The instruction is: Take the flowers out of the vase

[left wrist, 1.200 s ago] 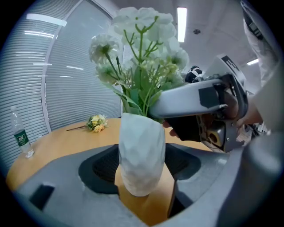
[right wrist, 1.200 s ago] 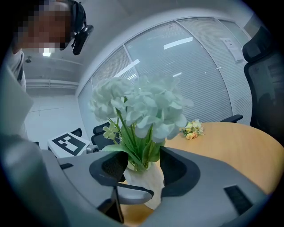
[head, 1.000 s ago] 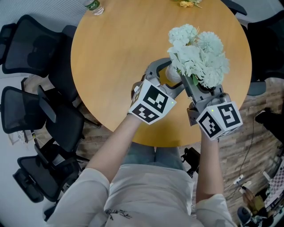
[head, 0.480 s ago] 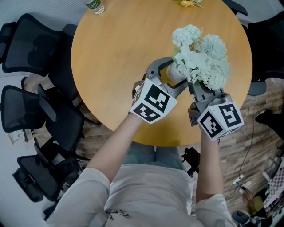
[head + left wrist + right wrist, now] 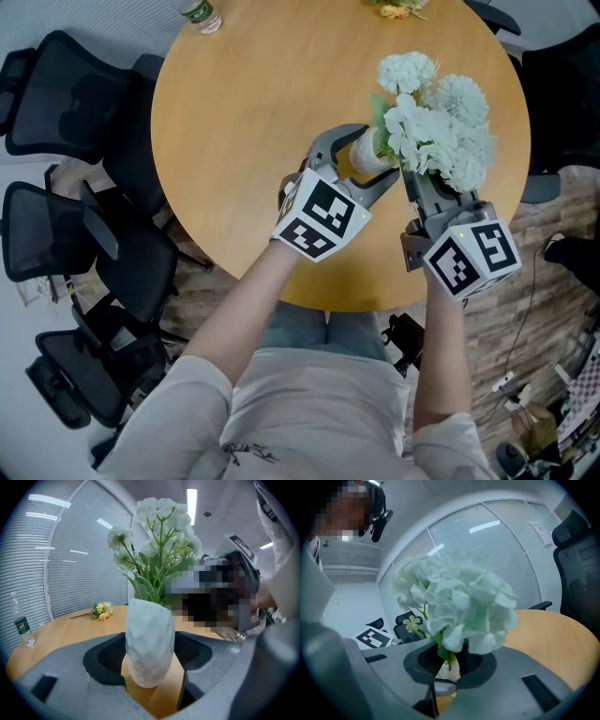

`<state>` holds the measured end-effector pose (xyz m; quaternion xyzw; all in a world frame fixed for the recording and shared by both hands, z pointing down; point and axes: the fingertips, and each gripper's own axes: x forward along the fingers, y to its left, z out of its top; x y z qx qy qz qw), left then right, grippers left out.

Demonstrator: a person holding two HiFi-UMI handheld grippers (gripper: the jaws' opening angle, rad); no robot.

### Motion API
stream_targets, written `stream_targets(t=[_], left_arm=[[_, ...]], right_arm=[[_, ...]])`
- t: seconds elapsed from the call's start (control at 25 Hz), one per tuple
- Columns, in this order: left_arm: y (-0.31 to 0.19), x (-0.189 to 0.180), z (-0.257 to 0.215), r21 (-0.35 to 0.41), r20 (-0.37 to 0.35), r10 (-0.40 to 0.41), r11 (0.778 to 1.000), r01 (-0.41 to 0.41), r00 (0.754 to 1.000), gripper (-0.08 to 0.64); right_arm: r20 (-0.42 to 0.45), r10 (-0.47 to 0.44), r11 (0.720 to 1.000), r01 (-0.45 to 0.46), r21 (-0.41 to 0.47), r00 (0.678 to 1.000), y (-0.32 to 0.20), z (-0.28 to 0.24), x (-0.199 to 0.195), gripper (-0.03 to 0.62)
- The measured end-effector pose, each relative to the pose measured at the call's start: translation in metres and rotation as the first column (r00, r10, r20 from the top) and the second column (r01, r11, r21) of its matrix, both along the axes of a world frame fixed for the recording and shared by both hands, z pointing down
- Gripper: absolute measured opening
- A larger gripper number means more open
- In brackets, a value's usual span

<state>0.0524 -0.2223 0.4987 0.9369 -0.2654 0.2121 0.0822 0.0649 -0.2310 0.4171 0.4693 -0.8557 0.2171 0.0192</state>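
A white faceted vase [image 5: 367, 156] [image 5: 149, 644] stands on the round wooden table [image 5: 244, 122]. My left gripper [image 5: 360, 157] [image 5: 150, 667] is shut on it, a pad pressed to each side. A bunch of white flowers [image 5: 436, 131] [image 5: 161, 541] [image 5: 459, 606] with green stems rises from the vase's mouth and leans right. My right gripper [image 5: 411, 176] [image 5: 447, 666] has just been closing; it is now shut on the stems [image 5: 449, 658] just above the vase. The blooms hide its fingertips in the head view.
A water bottle [image 5: 199, 13] [image 5: 21, 623] stands at the table's far left edge. A small yellow bouquet [image 5: 398, 7] [image 5: 101, 610] lies at the far edge. Black office chairs [image 5: 56, 94] crowd the left side.
The right jaws have closed on the stems. The flower heads have shifted right and away from me. The left gripper and the vase have not moved.
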Motion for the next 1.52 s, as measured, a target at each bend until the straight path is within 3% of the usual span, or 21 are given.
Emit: stream_targets(t=[1.52], left_arm=[[0.0,-0.007,0.002,0.012,-0.014,-0.014,1.0,0.014,1.0,0.324]], right_arm=[[-0.007,0.042,0.997,-0.041,0.058,0.999,0.007,-0.044,0.015,0.049]])
